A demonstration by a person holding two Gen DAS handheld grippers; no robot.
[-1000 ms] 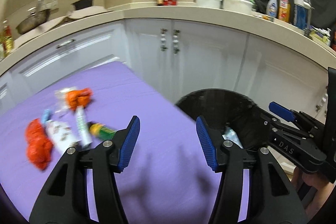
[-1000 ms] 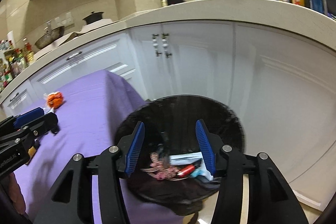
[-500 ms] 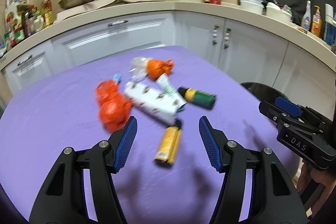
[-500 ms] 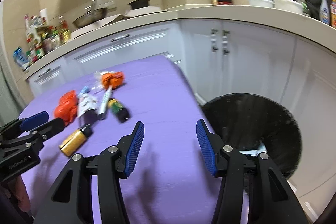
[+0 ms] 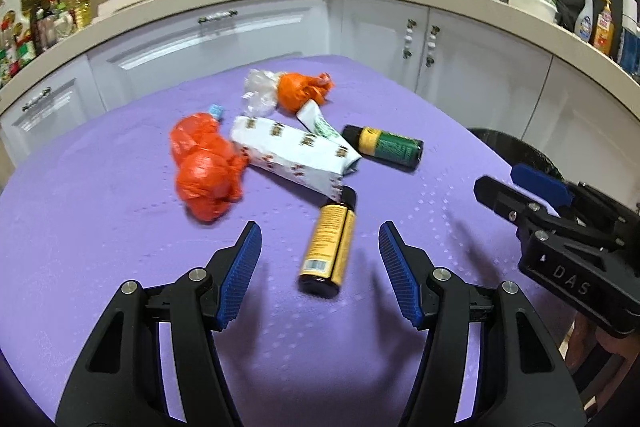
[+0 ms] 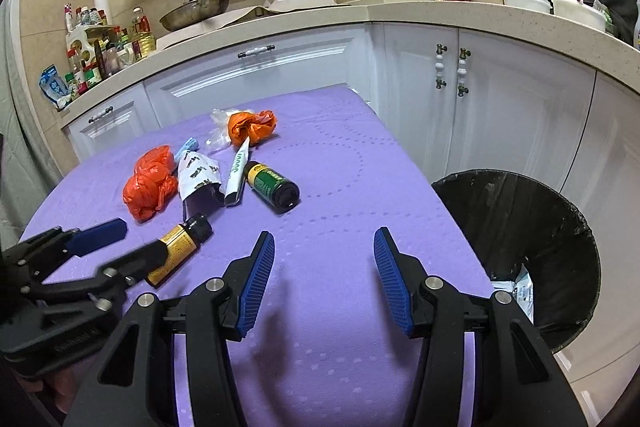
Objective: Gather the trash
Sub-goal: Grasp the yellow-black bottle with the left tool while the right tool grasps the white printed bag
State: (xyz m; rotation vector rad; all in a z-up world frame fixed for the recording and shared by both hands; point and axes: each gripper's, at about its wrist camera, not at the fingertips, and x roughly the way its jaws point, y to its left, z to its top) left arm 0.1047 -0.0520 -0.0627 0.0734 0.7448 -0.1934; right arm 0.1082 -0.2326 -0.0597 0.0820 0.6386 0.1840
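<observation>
Since a second ago I have swung both grippers away from the bin and back over the purple table; the trash pile now sits ahead.

Left gripper: jaws wide, empty, lined up on the yellow bottle, which lies between the fingertips but untouched. Right gripper: jaws wide, empty, over bare cloth near the bin side.

Step in hand, as I judge it: reach for the next item. Next move calls for lowering the left gripper so the pads straddle the bottle across its width, then closing.

Count on table: two bottles (yellow, green), two orange bags, one patterned pack, one tube, one clear wrapper, one small blue item, unclear. Bin already holds some trash.
</observation>
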